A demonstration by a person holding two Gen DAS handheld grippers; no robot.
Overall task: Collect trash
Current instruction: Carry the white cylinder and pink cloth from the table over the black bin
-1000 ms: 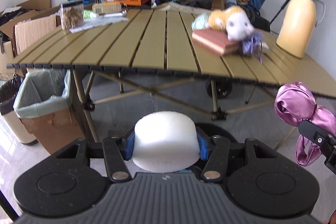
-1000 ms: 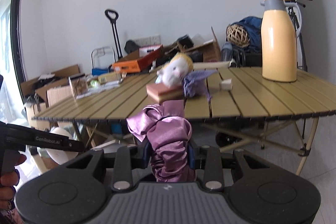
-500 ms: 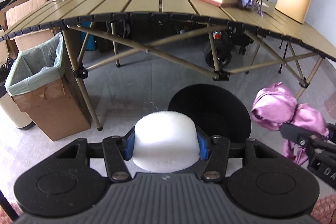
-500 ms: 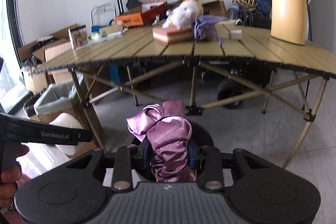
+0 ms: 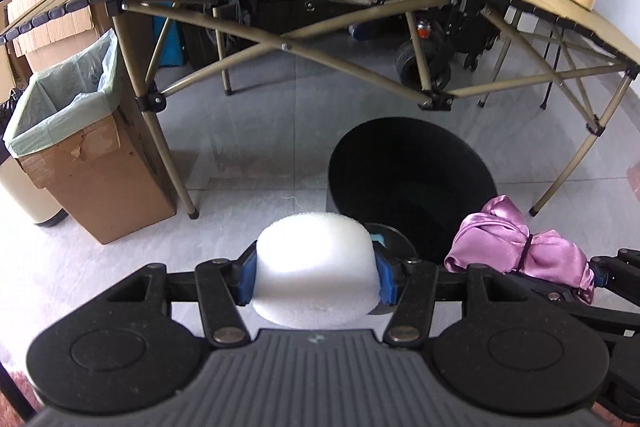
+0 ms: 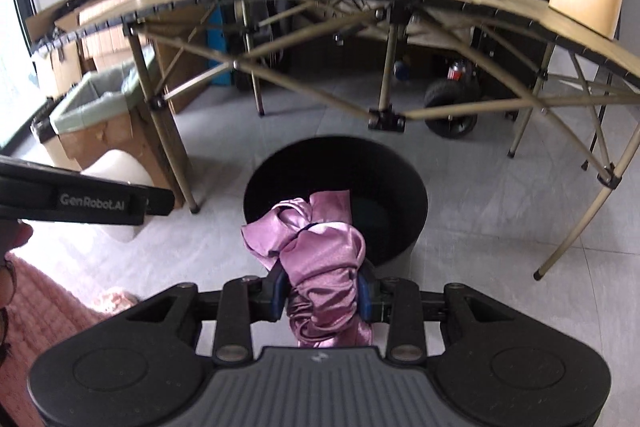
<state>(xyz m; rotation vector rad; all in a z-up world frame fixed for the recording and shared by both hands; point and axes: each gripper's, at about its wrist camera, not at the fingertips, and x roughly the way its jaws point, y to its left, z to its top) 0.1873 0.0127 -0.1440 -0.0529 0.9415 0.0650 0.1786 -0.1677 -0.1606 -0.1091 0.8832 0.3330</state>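
Both items picked, neither binned. Left gripper [image 5: 316,277] clamps white foam block [image 5: 316,267]; right gripper [image 6: 322,293] clamps purple satin cloth [image 6: 320,255], both poised near black bin [image 6: 336,163]. Release remains.

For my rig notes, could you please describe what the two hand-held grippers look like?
Each hand-held gripper, left and right, is matte black plastic with blue pads, two round discs on a ribbed grey base, and brass-coloured pivot pins. The left one's side reads "GenRobot.AI" in white.
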